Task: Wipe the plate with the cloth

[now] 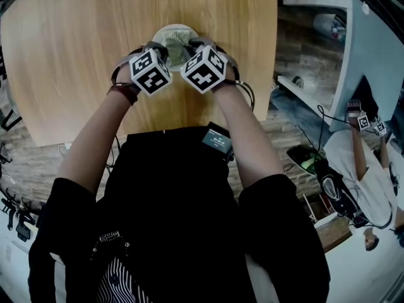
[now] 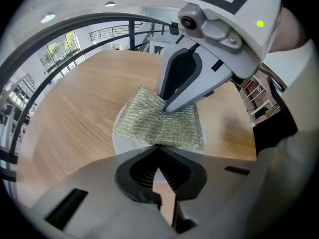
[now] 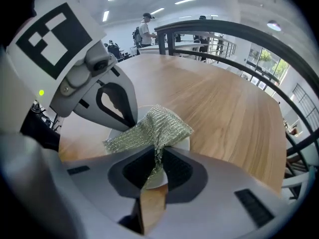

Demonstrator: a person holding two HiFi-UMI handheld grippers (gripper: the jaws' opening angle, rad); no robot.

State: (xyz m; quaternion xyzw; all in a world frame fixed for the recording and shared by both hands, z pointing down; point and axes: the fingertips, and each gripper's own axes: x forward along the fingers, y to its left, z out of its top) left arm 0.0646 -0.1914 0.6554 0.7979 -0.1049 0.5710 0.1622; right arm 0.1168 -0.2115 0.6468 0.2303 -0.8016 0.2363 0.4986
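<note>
Resting on the round white plate [image 2: 121, 141], the greenish-silver mesh cloth [image 2: 159, 126] is held from both sides. The right gripper [image 3: 155, 153] is clamped on a raised fold, while the left gripper [image 2: 159, 151] is closed at the cloth's near edge, seemingly nipping it (the contact is not clearly shown). The plate is set on the light wooden table [image 2: 75, 113], and the cloth is apparently held taut so it can be dragged across the plate.

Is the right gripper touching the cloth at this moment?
Touching. The right gripper view shows the right gripper with its jaws shut on a fold of the cloth, just above the plate.
</note>
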